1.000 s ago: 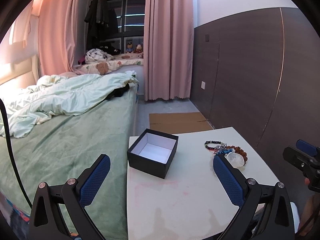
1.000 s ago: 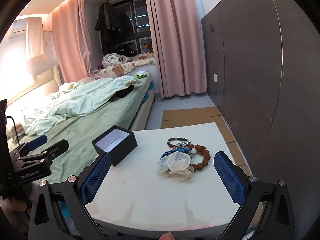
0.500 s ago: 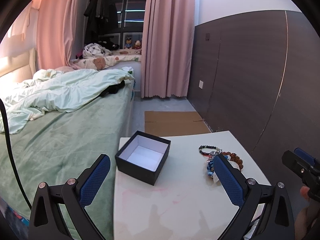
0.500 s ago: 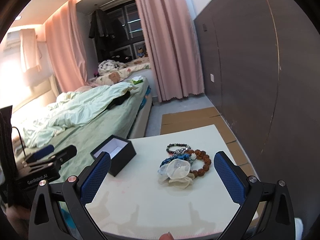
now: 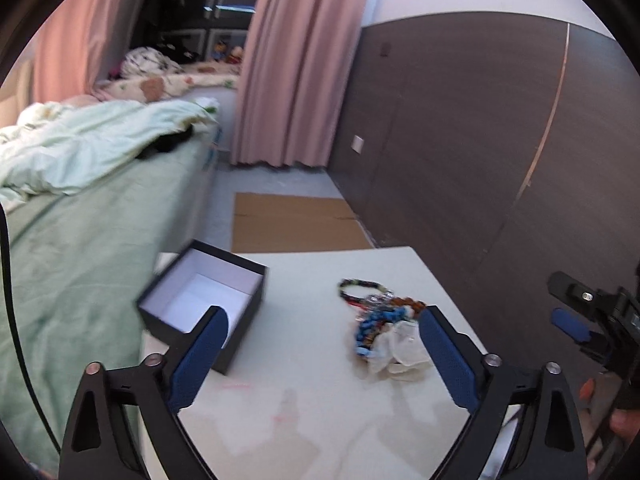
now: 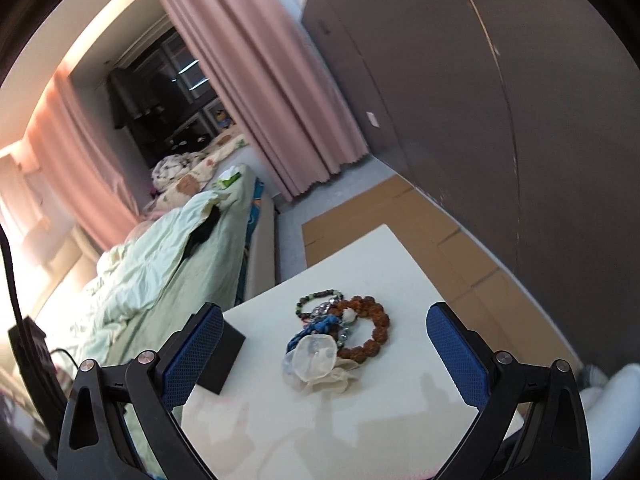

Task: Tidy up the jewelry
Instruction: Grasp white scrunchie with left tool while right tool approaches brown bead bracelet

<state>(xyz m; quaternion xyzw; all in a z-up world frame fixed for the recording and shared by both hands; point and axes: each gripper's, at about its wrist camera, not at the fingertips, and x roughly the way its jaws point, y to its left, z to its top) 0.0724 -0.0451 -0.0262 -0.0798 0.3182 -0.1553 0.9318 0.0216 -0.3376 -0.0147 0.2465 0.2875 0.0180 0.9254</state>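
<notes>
The black box (image 5: 204, 304) at the tabletop's (image 5: 304, 360) left edge holds nothing; bracelets (image 6: 344, 328) lie piled apart. Both the left tongs (image 5: 320, 356) and the right tongs (image 6: 324, 354) gape wide, gripping nothing.

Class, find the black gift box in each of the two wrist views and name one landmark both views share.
Left wrist view: the black gift box sits open, left of centre, on the white table, partly behind the left finger.
Right wrist view: only a dark corner of it shows, lower left, behind the left finger.
Shared landmark: the jewelry pile, right of the box.
</notes>
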